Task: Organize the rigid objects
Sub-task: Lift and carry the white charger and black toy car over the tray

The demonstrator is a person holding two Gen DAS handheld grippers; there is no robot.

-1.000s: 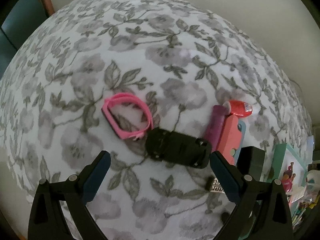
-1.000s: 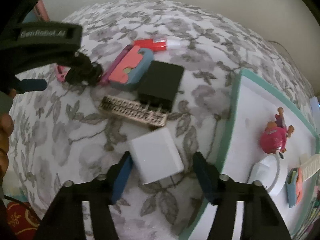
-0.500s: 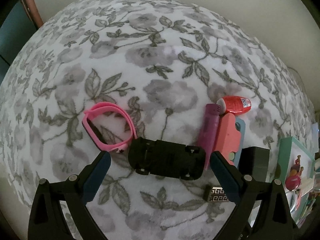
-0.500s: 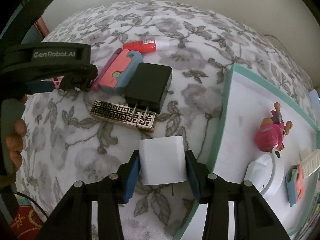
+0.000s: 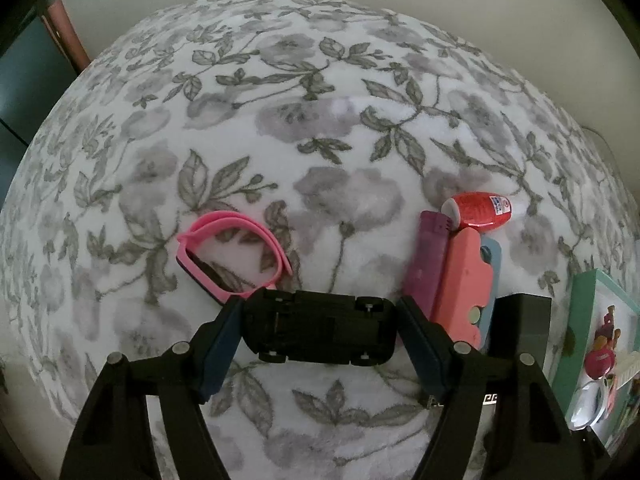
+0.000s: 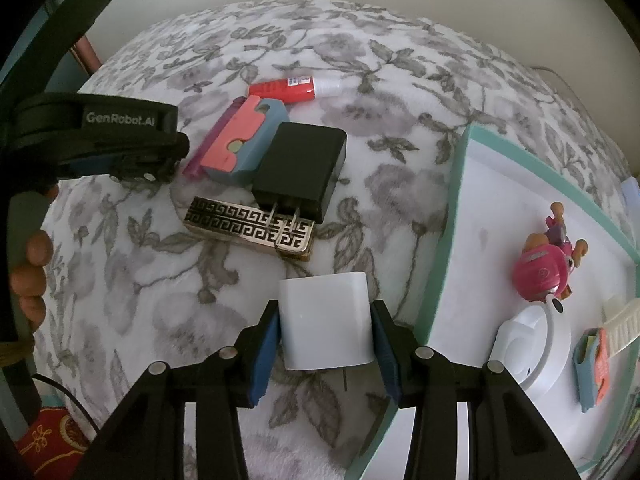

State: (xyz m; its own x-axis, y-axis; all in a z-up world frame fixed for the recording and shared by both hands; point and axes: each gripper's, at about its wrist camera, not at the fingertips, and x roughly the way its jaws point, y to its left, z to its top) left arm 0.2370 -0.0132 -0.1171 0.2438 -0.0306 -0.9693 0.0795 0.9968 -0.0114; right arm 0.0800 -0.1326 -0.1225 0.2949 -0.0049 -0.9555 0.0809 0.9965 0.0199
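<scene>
My left gripper [image 5: 320,334] is shut on a black toy car [image 5: 320,330] that lies upside down on the floral blanket [image 5: 280,120]. A pink band [image 5: 230,254] lies just beyond it on the left. My right gripper [image 6: 326,326] is shut on a white charger block [image 6: 325,320], beside the teal-rimmed white tray [image 6: 456,192]. In the right wrist view the left gripper [image 6: 132,160] shows at the far left, over the car.
A purple bar [image 5: 428,264], a pink and blue block [image 6: 248,140], a red tube [image 6: 292,88], a black plug adapter [image 6: 300,170] and a gold patterned case [image 6: 248,226] lie together. The tray holds a pink toy figure [image 6: 548,268], a white round item [image 6: 528,348] and small pieces.
My left gripper moved forward and closed on the black toy car. My right gripper closed on the white charger block, which has turned square to the fingers.
</scene>
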